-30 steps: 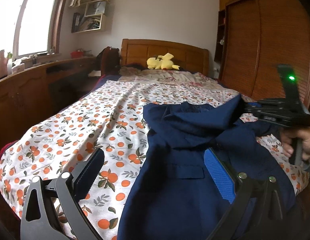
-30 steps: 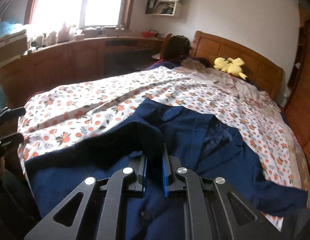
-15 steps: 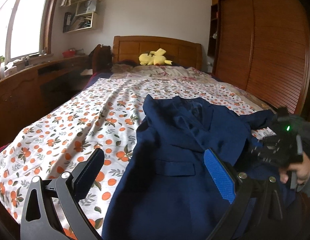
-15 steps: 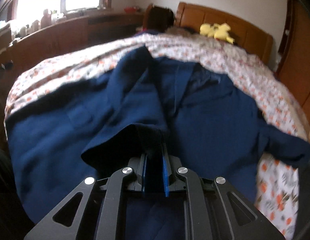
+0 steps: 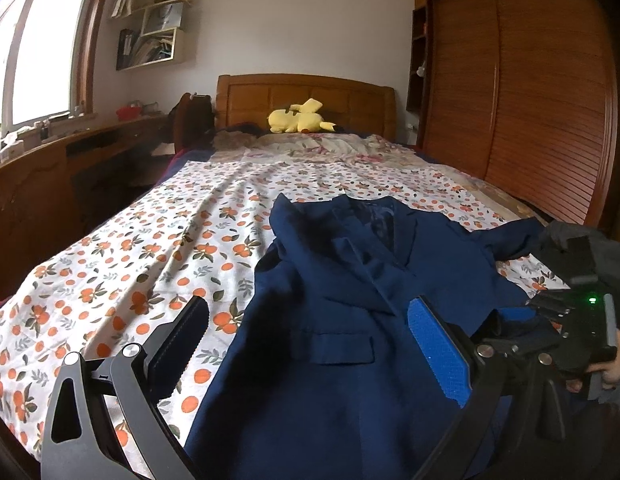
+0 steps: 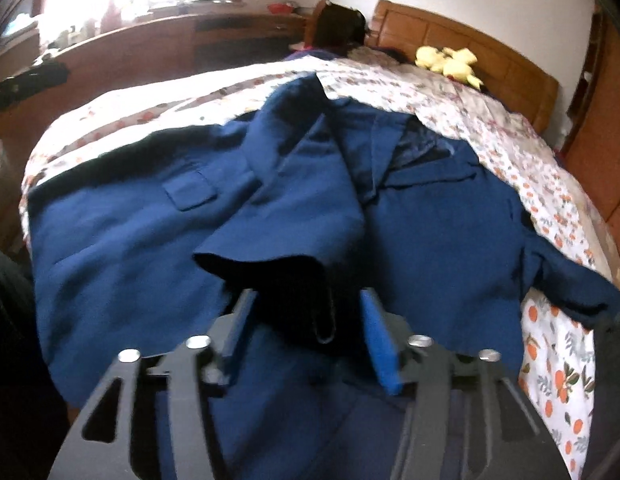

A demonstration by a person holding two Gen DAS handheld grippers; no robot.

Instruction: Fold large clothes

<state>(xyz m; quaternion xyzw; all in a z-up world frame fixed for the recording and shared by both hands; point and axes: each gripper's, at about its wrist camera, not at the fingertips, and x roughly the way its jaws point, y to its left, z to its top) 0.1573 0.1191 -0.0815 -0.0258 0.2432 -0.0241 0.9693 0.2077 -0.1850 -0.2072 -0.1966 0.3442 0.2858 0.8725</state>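
A navy blue suit jacket (image 5: pixel 350 292) lies spread on the bed, collar toward the headboard; it also shows in the right wrist view (image 6: pixel 270 208). One sleeve (image 6: pixel 286 216) lies folded across the jacket's front, its dark cuff (image 6: pixel 278 276) between my right gripper's (image 6: pixel 306 316) open jaws, no longer clamped. The other sleeve (image 6: pixel 570 284) trails to the right. My left gripper (image 5: pixel 306 340) is open and empty, hovering over the jacket's lower front near a pocket flap (image 5: pixel 344 348). The right gripper also shows in the left wrist view (image 5: pixel 510 318).
The bed has a white sheet (image 5: pixel 150 264) with orange fruit print. A yellow plush toy (image 5: pixel 300 122) lies by the wooden headboard (image 5: pixel 306 96). A wooden desk (image 5: pixel 50 168) runs along the left wall. A wardrobe (image 5: pixel 518 100) stands on the right.
My right gripper carried the sleeve down and across the jacket's front, then opened and let go of the cuff. My left gripper stayed open while its view shifted slightly.
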